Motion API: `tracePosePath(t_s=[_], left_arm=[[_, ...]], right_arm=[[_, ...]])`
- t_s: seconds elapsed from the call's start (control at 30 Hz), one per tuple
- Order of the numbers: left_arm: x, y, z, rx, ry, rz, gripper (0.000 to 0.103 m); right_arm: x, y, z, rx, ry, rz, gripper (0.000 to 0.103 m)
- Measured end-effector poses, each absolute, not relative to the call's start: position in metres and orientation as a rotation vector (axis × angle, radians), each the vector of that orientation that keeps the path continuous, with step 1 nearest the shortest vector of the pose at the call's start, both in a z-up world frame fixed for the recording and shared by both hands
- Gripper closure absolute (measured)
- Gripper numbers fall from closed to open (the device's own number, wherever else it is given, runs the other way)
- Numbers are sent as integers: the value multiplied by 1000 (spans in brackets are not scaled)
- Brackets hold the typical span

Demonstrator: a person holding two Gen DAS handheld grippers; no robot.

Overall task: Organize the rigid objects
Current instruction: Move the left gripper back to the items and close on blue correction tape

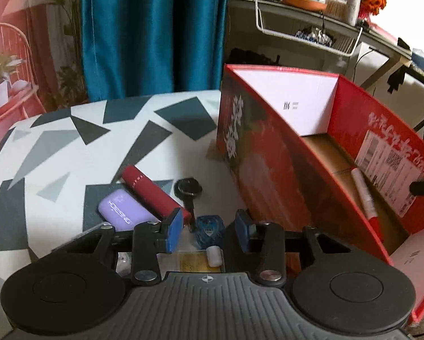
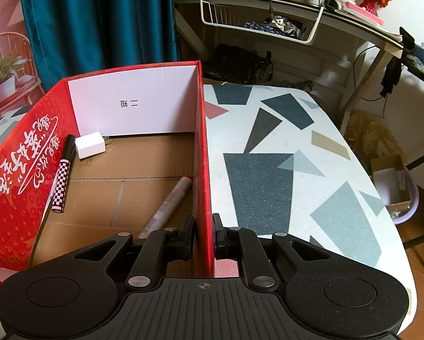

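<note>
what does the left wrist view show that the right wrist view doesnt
Only the left wrist view shows the loose items on the patterned table: a lilac rounded case, a dark red cylinder, a black key and a blue correction tape between the open left hand-held gripper.

Only the right wrist view shows a white charger block, a checkered black pen, and the right hand-held gripper clamped on the box wall.

Both show the red cardboard box and a white marker.

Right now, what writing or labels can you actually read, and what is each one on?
"二 短", seen upside down: white end flap inside the red box.
White brush lettering on the box's outer wall: too stylised to read.
Shipping label with QR code: too small.
Print on the purple case: blurred.
</note>
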State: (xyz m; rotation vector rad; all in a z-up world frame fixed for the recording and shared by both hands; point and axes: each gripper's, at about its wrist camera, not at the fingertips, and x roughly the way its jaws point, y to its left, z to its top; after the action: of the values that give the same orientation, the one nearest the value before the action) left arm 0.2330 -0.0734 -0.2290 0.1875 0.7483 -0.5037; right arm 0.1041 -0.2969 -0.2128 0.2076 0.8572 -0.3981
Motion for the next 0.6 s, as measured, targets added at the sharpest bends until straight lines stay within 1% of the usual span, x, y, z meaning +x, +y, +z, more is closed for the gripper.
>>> tracePosePath(t_s=[0.3,0.37,0.53,0.6], left_arm=[[244,-89,-250,237,785,-480,61],[245,-93,-254,260,783,-475,63],[248,-94,-262,269,804,-473,63],[247,-92,-265,263,812,-486,69]], right_arm=[[104,-296,-213,206,858,-395,92],[104,-296,-213,206,858,-395,92],[104,-296,-214,206,859,-394,92],[104,-296,-214,206,859,-394,92]])
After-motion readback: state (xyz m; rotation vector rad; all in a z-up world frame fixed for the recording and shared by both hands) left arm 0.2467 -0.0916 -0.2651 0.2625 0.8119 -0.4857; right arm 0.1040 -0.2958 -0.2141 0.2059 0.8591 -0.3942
